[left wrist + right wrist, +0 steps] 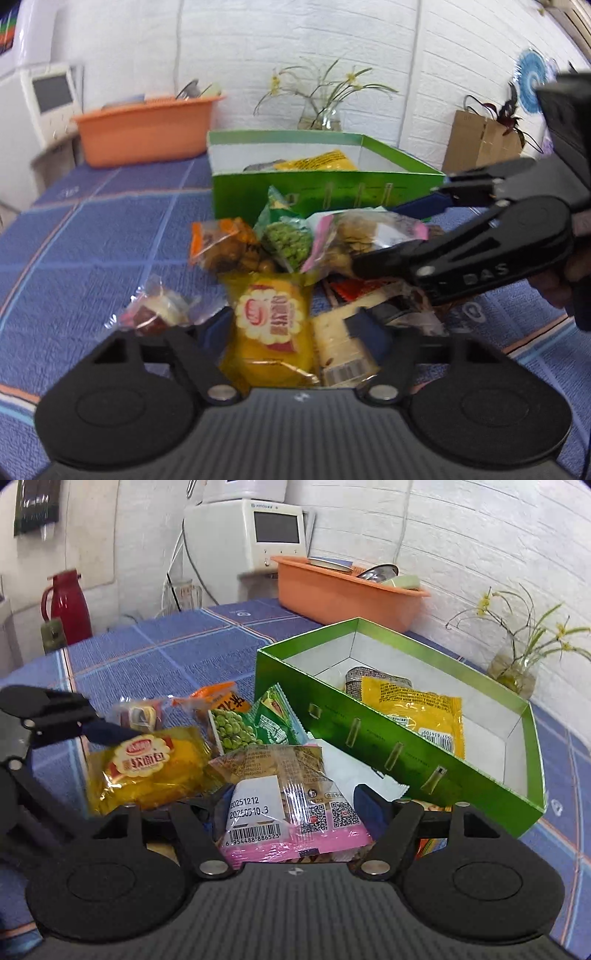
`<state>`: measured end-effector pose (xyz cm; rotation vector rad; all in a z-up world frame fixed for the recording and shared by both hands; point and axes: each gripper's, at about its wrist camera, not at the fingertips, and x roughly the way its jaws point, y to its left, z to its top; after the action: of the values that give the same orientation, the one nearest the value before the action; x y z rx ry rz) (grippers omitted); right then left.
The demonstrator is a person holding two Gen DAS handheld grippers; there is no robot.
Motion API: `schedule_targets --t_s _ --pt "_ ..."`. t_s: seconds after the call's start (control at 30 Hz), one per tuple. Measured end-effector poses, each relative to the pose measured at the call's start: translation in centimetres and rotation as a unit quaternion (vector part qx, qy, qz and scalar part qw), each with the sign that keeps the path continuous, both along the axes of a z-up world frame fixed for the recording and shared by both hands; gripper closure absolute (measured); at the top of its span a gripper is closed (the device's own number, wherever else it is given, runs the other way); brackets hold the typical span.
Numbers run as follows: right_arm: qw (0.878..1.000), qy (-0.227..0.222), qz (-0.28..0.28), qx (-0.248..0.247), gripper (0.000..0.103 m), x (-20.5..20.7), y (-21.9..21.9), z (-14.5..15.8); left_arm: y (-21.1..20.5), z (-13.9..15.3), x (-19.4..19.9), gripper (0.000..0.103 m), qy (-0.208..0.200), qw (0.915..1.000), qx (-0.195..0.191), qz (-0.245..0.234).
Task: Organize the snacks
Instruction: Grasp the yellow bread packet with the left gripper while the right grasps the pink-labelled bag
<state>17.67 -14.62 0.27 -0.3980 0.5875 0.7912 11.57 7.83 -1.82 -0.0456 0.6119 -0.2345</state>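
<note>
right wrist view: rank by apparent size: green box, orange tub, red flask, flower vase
1. green box
2. orange tub, though it sits farther back, so it reads smaller than it is
3. red flask
4. flower vase, glass part only; with the stems it looks close to the flask, so those two are unsure

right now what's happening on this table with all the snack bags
A person is sorting snacks into the green box with two handheld tongs. The right tongs straddle a pink-edged packet at the front of the pile. The left tongs sit open around a yellow bread pack. A yellow packet and a grey one already lie in the box; several bags remain on the blue tablecloth.
</note>
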Motion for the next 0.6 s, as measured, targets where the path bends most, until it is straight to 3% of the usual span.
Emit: schedule_targets --t_s 0.03,0.07,0.17,0.3,0.6 --pt "1.0 0.0 -0.003 0.005 0.0 -0.2 -0.2 0.0 0.7 -0.2 0.2 0.068 0.015 0.9998 -0.01 0.004" --pt "1.0 0.0 -0.008 0.009 0.0 -0.5 -0.3 0.0 1.6 -0.5 0.3 0.061 0.027 0.9992 -0.029 0.009" --pt "0.999 0.006 -0.029 0.035 0.0 -0.8 -1.2 0.2 3.6 -0.8 -0.1 0.06 0.036 0.9967 -0.07 0.02" --pt "0.995 0.028 -0.055 0.078 0.0 -1.0 -2.2 0.4 3.7 -0.7 -0.7 0.061 0.037 0.9972 -0.053 0.037" --pt "0.992 0.005 -0.061 0.113 0.0 -3.7 -3.0 1.5 3.4 1.8 -2.0 0.061 0.005 0.9989 -0.034 0.031"
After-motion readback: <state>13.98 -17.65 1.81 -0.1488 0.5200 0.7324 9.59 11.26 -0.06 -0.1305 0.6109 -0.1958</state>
